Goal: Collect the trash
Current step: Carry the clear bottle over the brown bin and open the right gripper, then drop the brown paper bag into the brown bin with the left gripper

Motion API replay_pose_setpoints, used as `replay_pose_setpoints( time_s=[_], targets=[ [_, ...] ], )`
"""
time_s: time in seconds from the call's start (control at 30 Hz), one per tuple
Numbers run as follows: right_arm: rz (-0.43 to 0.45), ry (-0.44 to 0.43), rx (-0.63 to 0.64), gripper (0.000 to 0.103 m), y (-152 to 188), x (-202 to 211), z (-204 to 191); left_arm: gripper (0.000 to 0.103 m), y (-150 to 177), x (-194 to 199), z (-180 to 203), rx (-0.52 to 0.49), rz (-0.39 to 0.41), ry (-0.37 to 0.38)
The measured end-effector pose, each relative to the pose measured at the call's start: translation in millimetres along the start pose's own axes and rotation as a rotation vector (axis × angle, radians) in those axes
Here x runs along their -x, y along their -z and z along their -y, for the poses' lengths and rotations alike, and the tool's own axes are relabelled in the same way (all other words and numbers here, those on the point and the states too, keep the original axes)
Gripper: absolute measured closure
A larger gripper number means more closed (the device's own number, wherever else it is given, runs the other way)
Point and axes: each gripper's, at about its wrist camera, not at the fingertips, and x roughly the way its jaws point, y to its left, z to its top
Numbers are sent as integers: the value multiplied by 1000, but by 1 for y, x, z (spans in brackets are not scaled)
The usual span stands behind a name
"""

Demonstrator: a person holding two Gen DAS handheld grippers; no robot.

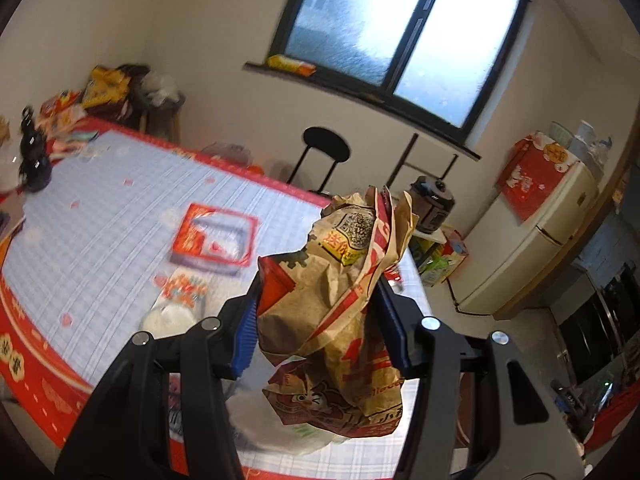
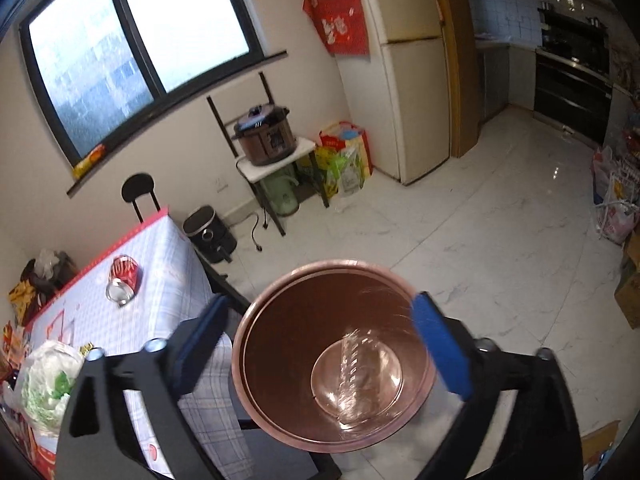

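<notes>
Left fingers [image 1: 320, 312] grasping crumpled paper bag [image 1: 340, 320] | right fingers [image 2: 324, 340] released over bin [image 2: 280, 360] | contents blurred

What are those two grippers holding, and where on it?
The left gripper clamps a crumpled paper food bag around its middle. The right gripper is open and empty above the bin.

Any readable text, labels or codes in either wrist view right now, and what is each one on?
"送你": yellow patch on the crumpled paper bag in the left gripper.
QR code above it: too blurred to scan.
Large red characters lower on the bag: creased, unreadable.
Crushed red can, red fridge cloth: print too small.
</notes>
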Motion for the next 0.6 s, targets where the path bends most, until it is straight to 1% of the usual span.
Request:
replay_pose_setpoints(
  time_s=[0.07, 0.17, 0.3, 0.37, 0.4, 0.5, 0.6],
  targets=[
    [29, 11, 1, 5, -6, 12, 2, 49, -3, 0, 17, -32, 3, 25],
    [72, 29, -4, 5, -12, 30, 5, 49, -6, -8, 54, -110, -9, 95],
    [107, 46, -11, 5, -12, 52, 15, 49, -1, -28, 107, -185, -67, 217],
    [110, 59, -9, 5, -11, 61, 21, 49, 6, -38, 134, -218, -99, 270],
    [110, 69, -9, 5, -10, 65, 25, 49, 12, -47, 153, -244, -126, 310],
    [112, 104, -9, 5, -7, 77, 38, 49, 31, -64, 195, -304, -181, 387],
    [116, 116, -20, 5, -2, 88, 50, 49, 53, -81, 236, -360, -241, 460]
  ],
)
